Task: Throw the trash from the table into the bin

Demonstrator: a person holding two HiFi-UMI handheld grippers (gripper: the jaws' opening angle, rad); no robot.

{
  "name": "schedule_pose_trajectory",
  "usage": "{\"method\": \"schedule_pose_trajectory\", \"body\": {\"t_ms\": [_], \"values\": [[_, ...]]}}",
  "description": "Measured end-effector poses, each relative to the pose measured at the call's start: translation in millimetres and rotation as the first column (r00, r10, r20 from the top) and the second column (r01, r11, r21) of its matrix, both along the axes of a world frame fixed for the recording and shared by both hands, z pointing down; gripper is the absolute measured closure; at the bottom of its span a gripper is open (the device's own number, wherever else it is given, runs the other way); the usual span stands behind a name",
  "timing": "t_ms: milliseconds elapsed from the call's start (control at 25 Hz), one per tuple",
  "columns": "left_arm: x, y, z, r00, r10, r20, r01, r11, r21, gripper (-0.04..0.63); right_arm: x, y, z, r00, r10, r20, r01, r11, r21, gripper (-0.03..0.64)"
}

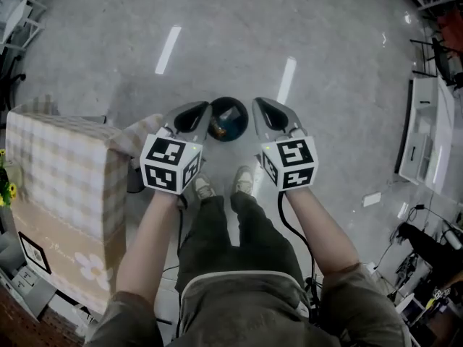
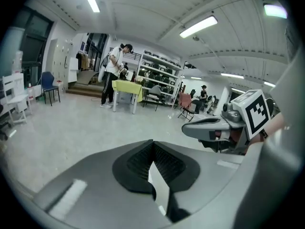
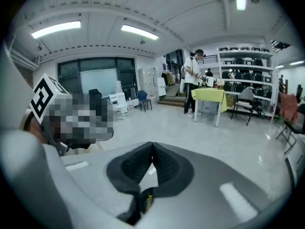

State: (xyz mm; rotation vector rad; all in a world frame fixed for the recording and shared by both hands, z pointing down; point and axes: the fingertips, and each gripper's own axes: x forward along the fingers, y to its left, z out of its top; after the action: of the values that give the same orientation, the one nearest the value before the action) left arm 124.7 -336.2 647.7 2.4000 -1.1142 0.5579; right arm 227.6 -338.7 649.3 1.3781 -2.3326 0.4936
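Now: left gripper point(image 1: 198, 111) jaws pressed together, empty; right gripper point(image 1: 259, 108) same; bin point(image 1: 229, 100) seen between them.

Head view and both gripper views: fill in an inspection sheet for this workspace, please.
Surface: table under beige checked cloth, at left; no trash seen on the part shown.
Job's things: dark round bin standing on the grey polished floor; contents unclear.
Clutter: yellow flowers at the picture's left edge.
Grippers: left gripper shut, empty; right gripper shut, empty.
Cables: black cable hanging from the right gripper.
Surroundings: standing person at a yellow-covered table.
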Motion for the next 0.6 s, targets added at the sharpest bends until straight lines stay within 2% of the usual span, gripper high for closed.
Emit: {"method": "schedule_pose_trajectory", "body": {"t_ms": [280, 400, 600], "values": [[-17, 16, -175, 0.998, -0.03, -0.062, 0.041, 0.982, 0.185, 0.589, -21, 32, -175, 0.997, -0.074, 0.017, 0.07, 0.984, 0.164, 0.614], [-23, 31, -243, 0.997, -0.034, -0.073, 0.052, 0.961, 0.272, 0.589, -28, 51, -242, 0.994, -0.108, 0.019, 0.1, 0.963, 0.249, 0.614], [-32, 59, -329, 0.995, -0.034, -0.091, 0.068, 0.914, 0.399, 0.589, -37, 82, -331, 0.987, -0.158, 0.002, 0.145, 0.911, 0.385, 0.614]]}}
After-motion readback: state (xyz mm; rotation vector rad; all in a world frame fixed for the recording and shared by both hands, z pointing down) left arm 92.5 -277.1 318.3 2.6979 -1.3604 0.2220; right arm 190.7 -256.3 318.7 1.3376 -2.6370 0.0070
